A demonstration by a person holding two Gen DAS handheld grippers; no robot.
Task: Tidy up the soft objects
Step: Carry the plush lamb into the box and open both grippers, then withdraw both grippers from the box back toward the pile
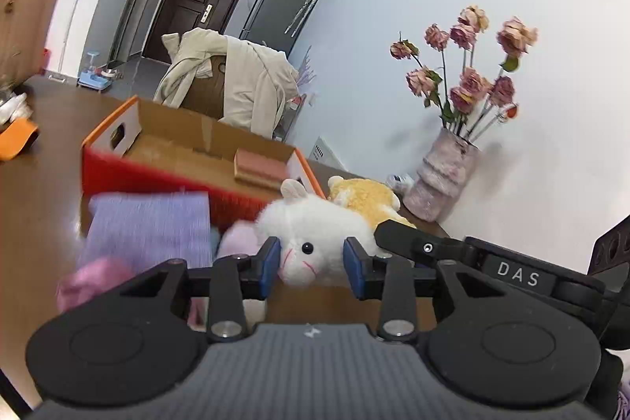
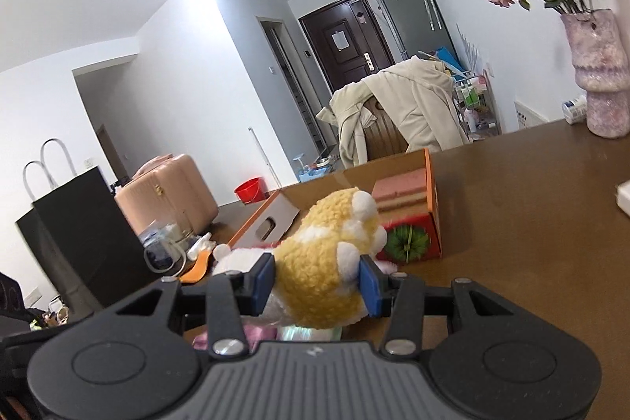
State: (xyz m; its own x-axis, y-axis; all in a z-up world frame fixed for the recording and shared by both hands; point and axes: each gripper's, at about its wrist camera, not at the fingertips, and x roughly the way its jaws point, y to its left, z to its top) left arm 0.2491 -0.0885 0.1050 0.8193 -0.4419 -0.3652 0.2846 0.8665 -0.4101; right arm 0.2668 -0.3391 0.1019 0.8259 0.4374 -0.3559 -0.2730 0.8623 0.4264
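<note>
Already pinching: left gripper (image 1: 311, 264) clamped on the white plush (image 1: 315, 243) by its head, right gripper (image 2: 317, 284) squeezing the yellow plush (image 2: 327, 262), both toys just short of the orange cardboard box (image 1: 118, 132). Inside so far, only a pink sponge (image 1: 260, 166). Left outside by the box wall: purple cloth (image 1: 149, 227), pink fuzzy ball (image 1: 94, 278). Near wall of the box between toys and interior; vase of dried roses (image 1: 445, 176) well off to the side.

Twin wrist views, shared cardboard box (image 1: 189, 140)
</note>
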